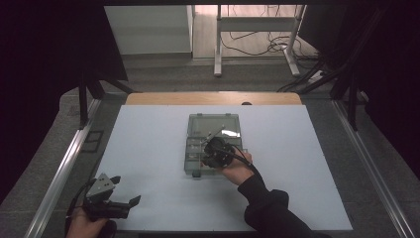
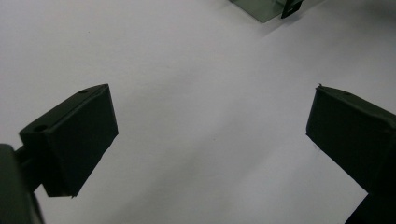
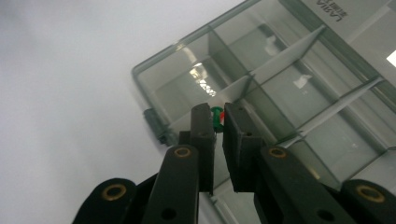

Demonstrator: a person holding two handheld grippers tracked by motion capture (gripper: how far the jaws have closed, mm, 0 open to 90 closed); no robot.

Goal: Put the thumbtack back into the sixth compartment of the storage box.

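With right gripper pinched tight on a small green-and-red piece just over the compartment box dead ahead, best lowered straight into one cell clear of the dividers before letting go, left gripper spread wide, idle.

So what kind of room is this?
Probably a lab or workshop set up for recording. A white table sits between metal rails, cables trail on the floor behind, and a person holds the right gripper over a clear box.
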